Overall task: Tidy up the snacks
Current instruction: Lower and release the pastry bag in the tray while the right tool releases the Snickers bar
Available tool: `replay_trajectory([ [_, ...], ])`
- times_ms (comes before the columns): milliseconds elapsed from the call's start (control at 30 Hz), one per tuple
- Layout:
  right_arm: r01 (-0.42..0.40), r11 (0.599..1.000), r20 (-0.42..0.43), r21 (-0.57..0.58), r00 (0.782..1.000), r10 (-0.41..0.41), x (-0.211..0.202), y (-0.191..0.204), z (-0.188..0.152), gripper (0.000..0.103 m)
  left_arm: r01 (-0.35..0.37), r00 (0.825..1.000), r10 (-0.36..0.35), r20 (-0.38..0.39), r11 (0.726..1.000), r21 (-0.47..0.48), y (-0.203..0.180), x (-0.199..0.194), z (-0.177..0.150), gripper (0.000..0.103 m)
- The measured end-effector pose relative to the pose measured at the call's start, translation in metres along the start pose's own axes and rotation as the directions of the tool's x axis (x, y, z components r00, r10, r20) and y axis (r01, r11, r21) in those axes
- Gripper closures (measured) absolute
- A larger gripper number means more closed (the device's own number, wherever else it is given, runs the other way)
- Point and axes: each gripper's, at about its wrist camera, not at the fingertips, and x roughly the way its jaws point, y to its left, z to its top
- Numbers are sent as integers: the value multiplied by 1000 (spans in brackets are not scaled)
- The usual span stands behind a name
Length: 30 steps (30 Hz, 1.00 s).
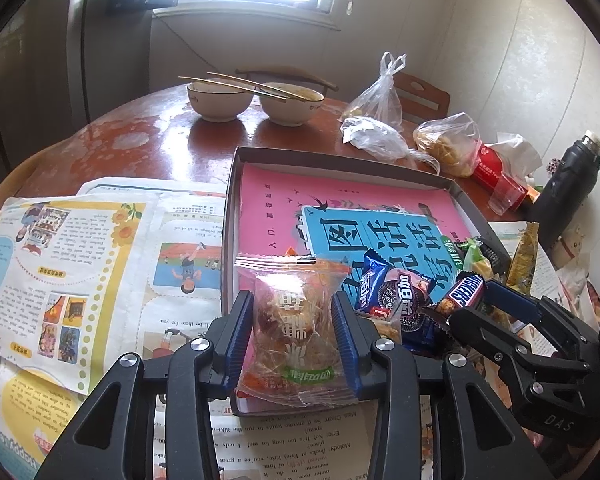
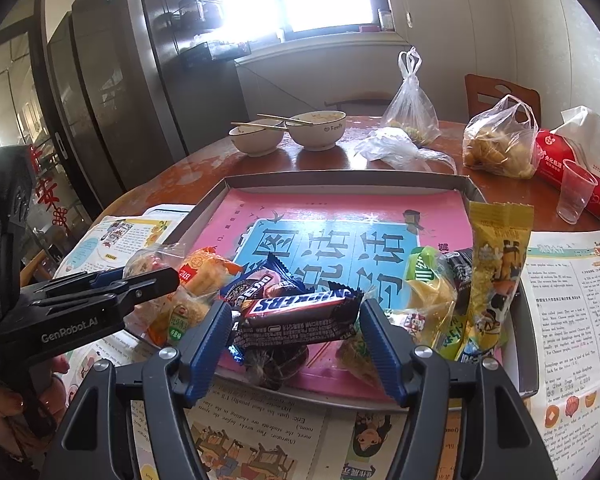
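A person's two handheld tools work over a shallow grey tray (image 1: 230, 216) of snacks on a round wooden counter (image 1: 140, 136). The left wrist view shows the left tool (image 1: 296, 336) with its blue pads against both sides of a clear-wrapped pastry (image 1: 296, 320), pinching it above the tray's near edge; the right wrist view sees that tool (image 2: 148, 280) only side-on, with a hand (image 2: 4, 408) gripping its handle. The right wrist view in turn shows the right tool (image 2: 296, 344) with its jaws spread around a Snickers bar (image 2: 300, 312), gaps visible at both ends of the wrapper, so the bar lies between the pads unpinched. The tray is lined with a pink-and-blue booklet (image 2: 340, 208), and the snacks crowd its near edge: an Oreo pack (image 1: 396, 296), a green packet (image 2: 424, 272) and a tall yellow packet (image 2: 496, 272) leaning at the tray's right side. Newspaper sheets (image 1: 60, 260) lie under and beside the tray. Toward the counter's far edge stand two bowls (image 2: 284, 134) topped with chopsticks (image 2: 280, 121), plastic bags (image 2: 496, 144) of food, a red tissue pack (image 2: 556, 160) and a clear cup (image 2: 576, 192); only the left wrist view catches the black flask (image 1: 568, 184) at the right edge.
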Motion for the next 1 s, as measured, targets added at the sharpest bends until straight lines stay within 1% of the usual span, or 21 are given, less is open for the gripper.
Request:
replay_trajectory([
  [67,-3,1000,0,3,1000,3,-1,0,-1,37,-6,1000,6,0,1000,-1,0,1,0,57],
  [300,-5,1000,3,11,1000,5,-4,-1,-1,36,-7,1000,7,0,1000,-4,1,0,0,54],
  [600,-3,1000,4,11,1000,3,-5,-1,-2,36,-6,1000,6,0,1000,5,-3,-3,0,46],
  [733,1,1000,4,10,1000,-1,-6,-1,-2,36,-17,1000,17,7,1000,12,-5,-6,0,44],
  [800,8,1000,8,10,1000,-8,-8,-1,-3,33,-22,1000,22,12,1000,13,-5,-7,1,44],
  [1000,14,1000,18,20,1000,-14,-12,-3,-2,33,-36,999,36,23,999,8,-4,-14,1,43],
])
